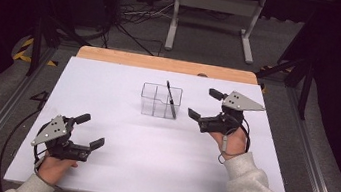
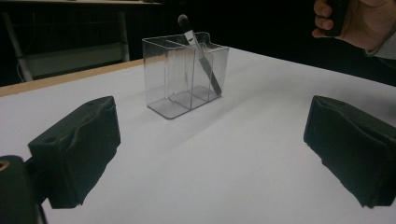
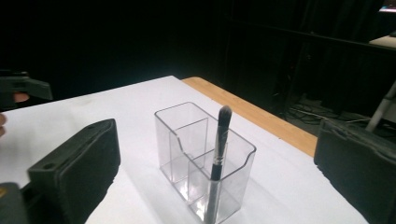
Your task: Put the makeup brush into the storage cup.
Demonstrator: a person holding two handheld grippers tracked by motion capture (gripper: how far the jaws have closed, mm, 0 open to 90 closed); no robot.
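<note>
— One makeup brush (image 3: pixel 217 156) stands in the clear acrylic organizer (image 1: pixel 154 99), handle down, bristles up, leaning in the compartment nearest my right gripper. Confirm?

— Confirmed. From my station the organizer sits mid-table on the white sheet (image 1: pixel 116 144), upright, its other compartments empty. I judge the placing done: the brush is seated and nothing touches it.

— State of the claws?

— My right gripper (image 1: pixel 202 104) is just beside the organizer, jaws spread wide, holding nothing. My left gripper (image 1: pixel 91 130) is well apart at the near left, jaws likewise apart and empty.

— Work outstanding?

— Little, in my judgement. I see no other loose item on the sheet. Remaining: draw the right gripper clear without knocking the organizer.
</note>
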